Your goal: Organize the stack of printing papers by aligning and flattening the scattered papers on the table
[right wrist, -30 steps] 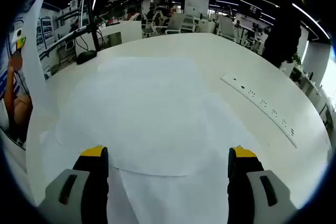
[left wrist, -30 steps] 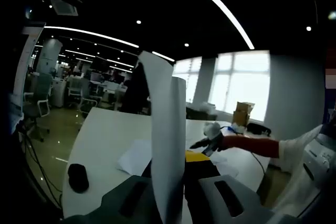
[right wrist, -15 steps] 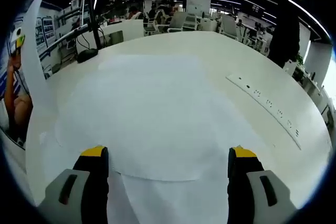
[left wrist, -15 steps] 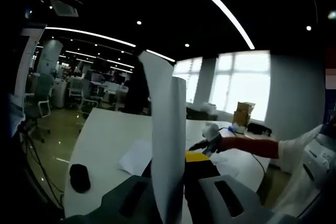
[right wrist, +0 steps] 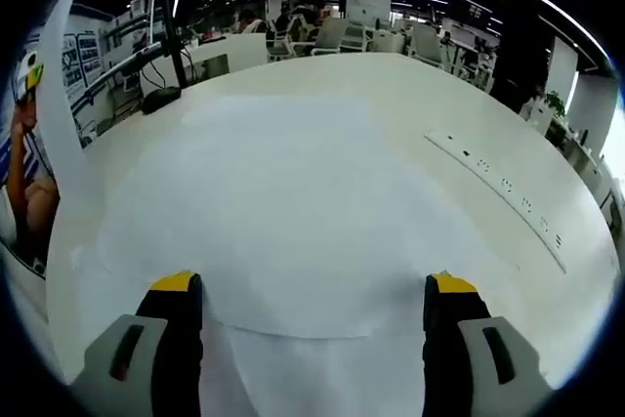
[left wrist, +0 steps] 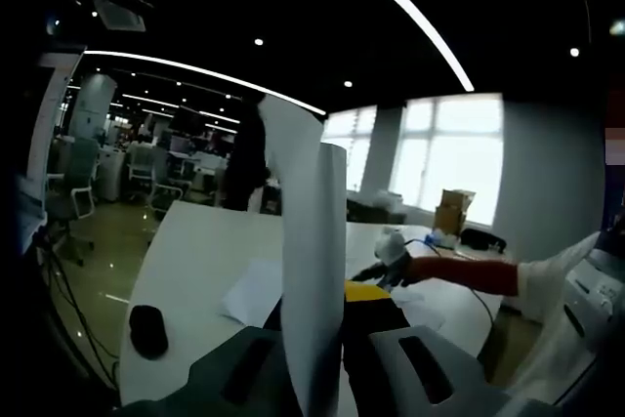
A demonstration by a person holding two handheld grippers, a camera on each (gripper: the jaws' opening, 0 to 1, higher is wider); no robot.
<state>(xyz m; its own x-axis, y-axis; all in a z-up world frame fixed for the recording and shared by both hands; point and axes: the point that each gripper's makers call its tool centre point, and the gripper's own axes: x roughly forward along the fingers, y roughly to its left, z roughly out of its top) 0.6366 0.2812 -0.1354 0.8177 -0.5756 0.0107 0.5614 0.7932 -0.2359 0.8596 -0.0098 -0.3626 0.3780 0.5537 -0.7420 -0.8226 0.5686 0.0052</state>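
In the left gripper view, my left gripper point(left wrist: 327, 302) is shut on a white sheet of paper point(left wrist: 311, 241), which stands upright and curls at its top. Beyond it, the right gripper point(left wrist: 383, 267) reaches over the white table point(left wrist: 190, 241) on a red sleeve point(left wrist: 459, 271), above a loose paper point(left wrist: 252, 290). In the right gripper view, my right gripper point(right wrist: 314, 285) is open, its yellow-tipped fingers point(right wrist: 176, 283) wide apart just above overlapping white papers point(right wrist: 283, 212) spread flat on the table. The sheet held by the left gripper point(right wrist: 61, 95) rises at that view's left edge.
A black mouse point(left wrist: 145, 330) lies near the table's left edge. A power strip point(right wrist: 498, 200) runs along the table's right side. A black stand base point(right wrist: 161, 101) sits at the far left. A cardboard box point(left wrist: 452, 210) stands beyond the table, with office chairs behind.
Both grippers hold almost still. A dark-clad person in the background of the left gripper view has stepped to the left. The right gripper view has shifted slightly.
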